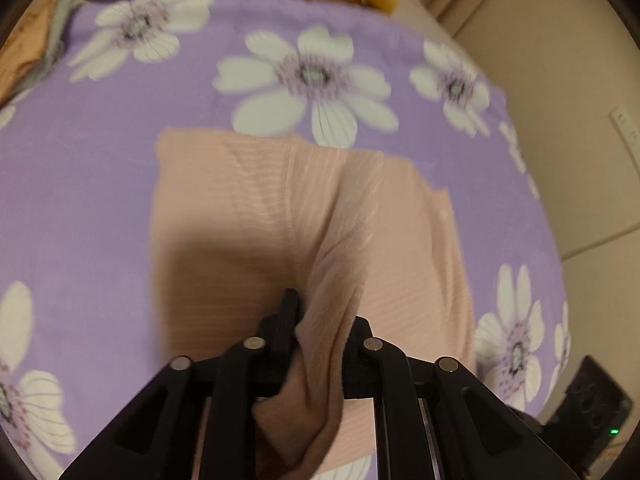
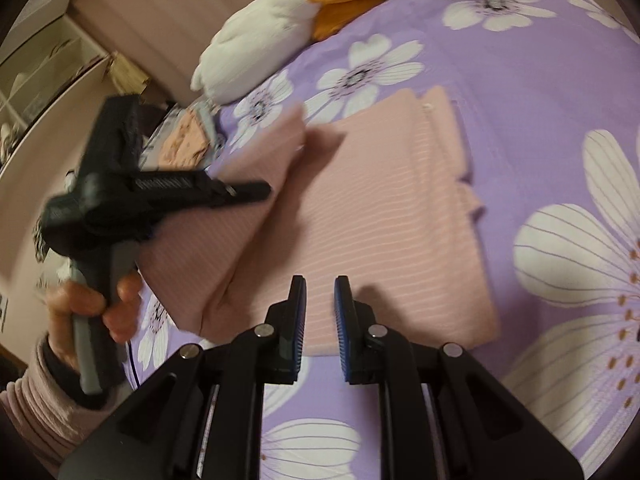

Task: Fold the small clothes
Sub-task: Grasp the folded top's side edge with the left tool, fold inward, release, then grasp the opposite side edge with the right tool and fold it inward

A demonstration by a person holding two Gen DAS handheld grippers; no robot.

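A pink ribbed garment [image 1: 260,200] lies on the purple flowered bed sheet [image 1: 100,160]. My left gripper [image 1: 326,310] is shut on a bunched fold of it and holds that side lifted over the flat part. In the right wrist view the left gripper [image 2: 248,192], held by a hand [image 2: 92,304], carries the raised flap across the garment [image 2: 380,220]. My right gripper [image 2: 320,284] hovers over the garment's near edge. Its jaws stand nearly together, with only a narrow gap and nothing between them.
A white and orange plush toy [image 2: 260,40] lies at the far end of the bed. A small stack of other clothes [image 2: 188,140] sits by the bed's left edge. The sheet [image 2: 520,80] stretches bare to the right of the garment. A beige wall [image 1: 560,120] borders the bed.
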